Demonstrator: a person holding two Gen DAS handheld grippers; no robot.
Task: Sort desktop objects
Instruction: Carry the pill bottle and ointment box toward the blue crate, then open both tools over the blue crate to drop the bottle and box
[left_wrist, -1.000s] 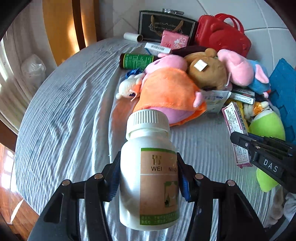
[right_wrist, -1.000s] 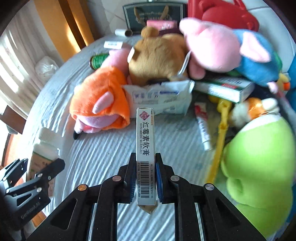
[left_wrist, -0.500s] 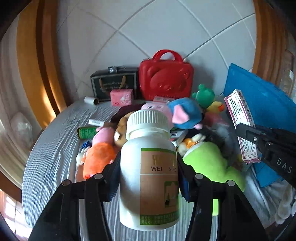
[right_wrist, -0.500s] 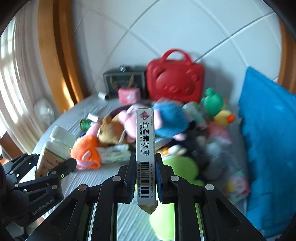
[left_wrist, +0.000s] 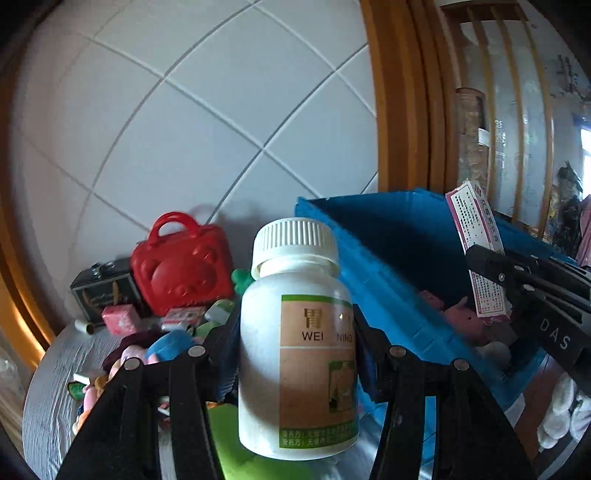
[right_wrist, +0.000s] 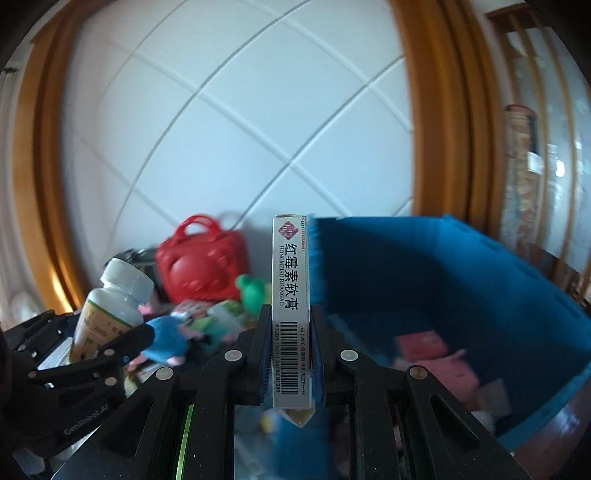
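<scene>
Left claw (left_wrist: 295, 354), seen from its own camera, is clamped on an upright white pill bottle (left_wrist: 295, 369) with a ribbed cap and a green and tan label. Behind it stands an open blue bin (left_wrist: 399, 266) with pink toys inside. To the left, a red bear-face case (left_wrist: 181, 266) and plush toys crowd the grey counter (left_wrist: 48, 398). At far right the other claw carries a box.

Right claw (right_wrist: 290, 350), from its own camera, is closed tight on a slim ointment box (right_wrist: 291, 295) standing on end, beside the blurred blue bin.
</scene>
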